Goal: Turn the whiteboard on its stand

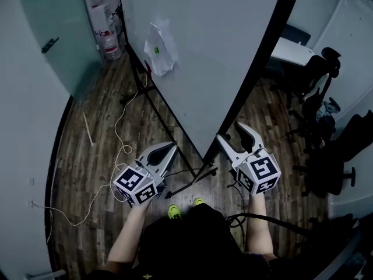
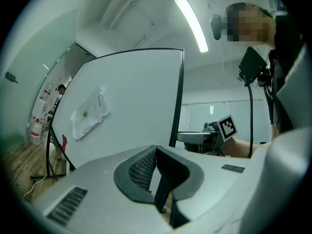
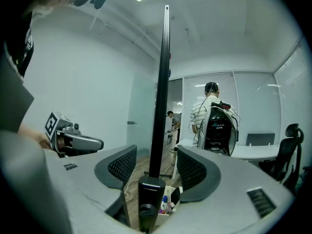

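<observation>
Right gripper view shows the right gripper [image 3: 155, 165] gaping wide, the whiteboard [image 3: 164, 82] standing edge-on between its jaws, untouched — left gripper [image 2: 155, 155] closed and empty, just off the whiteboard's face. Best bet: clamp that edge squarely, then swing slowly about the stand [image 1: 192, 182].

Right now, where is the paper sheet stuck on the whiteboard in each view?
Head view: paper sheet upper centre-left, on the whiteboard face.
Left gripper view: left of centre, on the same face.
Right gripper view: not in it; the board shows edge-on.
Shared landmark: the board's black side edge.
</observation>
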### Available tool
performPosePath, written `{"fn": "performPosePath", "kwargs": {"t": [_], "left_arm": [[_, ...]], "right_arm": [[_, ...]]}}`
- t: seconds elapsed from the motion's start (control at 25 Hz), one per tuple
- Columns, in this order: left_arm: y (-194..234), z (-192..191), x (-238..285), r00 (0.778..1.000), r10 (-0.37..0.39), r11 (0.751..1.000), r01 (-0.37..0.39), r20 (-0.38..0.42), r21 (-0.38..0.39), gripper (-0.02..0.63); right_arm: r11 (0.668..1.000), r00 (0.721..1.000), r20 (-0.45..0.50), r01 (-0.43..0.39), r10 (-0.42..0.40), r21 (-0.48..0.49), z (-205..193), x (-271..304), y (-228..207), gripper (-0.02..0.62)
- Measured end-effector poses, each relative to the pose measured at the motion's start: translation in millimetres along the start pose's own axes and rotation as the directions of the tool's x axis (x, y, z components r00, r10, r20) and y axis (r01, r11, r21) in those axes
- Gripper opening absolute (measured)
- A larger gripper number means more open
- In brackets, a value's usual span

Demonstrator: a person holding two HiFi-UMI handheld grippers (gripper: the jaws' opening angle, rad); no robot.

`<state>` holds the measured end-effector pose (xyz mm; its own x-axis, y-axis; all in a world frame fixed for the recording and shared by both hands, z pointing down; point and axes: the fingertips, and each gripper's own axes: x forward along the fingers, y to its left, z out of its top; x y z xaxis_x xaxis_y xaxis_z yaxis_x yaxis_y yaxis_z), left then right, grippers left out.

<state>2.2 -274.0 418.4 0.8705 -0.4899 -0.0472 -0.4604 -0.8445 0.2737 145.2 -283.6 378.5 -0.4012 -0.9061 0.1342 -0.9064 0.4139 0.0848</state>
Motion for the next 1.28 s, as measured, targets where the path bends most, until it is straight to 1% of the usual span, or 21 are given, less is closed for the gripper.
{"fn": "performPosePath", "kwargs": {"t": [0.16, 0.2, 0.32, 0.44, 0.48, 0.56, 0.68, 0.8, 0.92, 1.08, 1.2, 1.28], "left_arm": [[15, 7, 1, 0.999, 0.039, 0.999, -0.039, 0.004, -0.002, 0.018], [18, 10, 1, 0.999, 0.046, 0.999, -0.046, 0.006, 0.0, 0.018], [25, 17, 0, 0.998, 0.063, 0.998, -0.063, 0.016, 0.004, 0.018], [36, 19, 0, 0.997, 0.08, 0.997, -0.08, 0.022, 0.002, 0.018], [39, 18, 1, 0.996, 0.084, 0.997, -0.084, 0.022, 0.0, 0.018], [42, 18, 2, 0.996, 0.083, 0.997, -0.083, 0.021, -0.002, 0.018], [48, 16, 3, 0.997, 0.075, 0.997, -0.075, 0.013, -0.002, 0.018], [54, 15, 5, 0.998, 0.065, 0.998, -0.065, 0.003, -0.008, 0.018], [58, 15, 10, 0.998, 0.055, 0.998, -0.055, 0.001, -0.009, 0.017], [59, 13, 15, 0.999, 0.051, 0.999, -0.051, 0.003, -0.009, 0.018], [56, 9, 19, 0.999, 0.054, 0.998, -0.054, -0.006, -0.011, 0.018], [56, 6, 23, 0.998, 0.062, 0.998, -0.062, -0.005, -0.013, 0.018]], "right_arm": [[0.999, 1.0, -0.014, -0.019, 0.018, -0.038, 3, 19, -4, 0.245], [0.999, 1.0, -0.019, -0.017, 0.016, -0.05, 3, 23, -5, 0.236], [0.997, 1.0, -0.023, -0.021, 0.019, -0.077, 4, 31, -6, 0.181], [0.993, 0.998, -0.043, -0.046, 0.042, -0.111, 2, 42, -1, 0.152], [0.992, 0.998, -0.046, -0.049, 0.043, -0.117, 1, 44, 0, 0.118], [0.995, 0.998, -0.041, -0.043, 0.039, -0.089, 0, 47, -1, 0.106], [0.999, 0.998, -0.025, -0.05, 0.05, 0.011, 1, 49, -1, 0.072], [0.998, 0.998, -0.029, -0.055, 0.056, 0.023, 2, 51, 0, 0.071], [0.995, 0.997, -0.009, -0.071, 0.072, 0.068, 2, 53, -2, 0.066], [0.986, 0.993, 0.016, -0.121, 0.12, 0.116, 2, 56, -4, 0.069], [0.979, 0.987, 0.02, -0.158, 0.157, 0.125, 2, 57, 0, 0.08], [0.978, 0.986, 0.028, -0.169, 0.167, 0.122, 3, 59, 5, 0.087]]}}
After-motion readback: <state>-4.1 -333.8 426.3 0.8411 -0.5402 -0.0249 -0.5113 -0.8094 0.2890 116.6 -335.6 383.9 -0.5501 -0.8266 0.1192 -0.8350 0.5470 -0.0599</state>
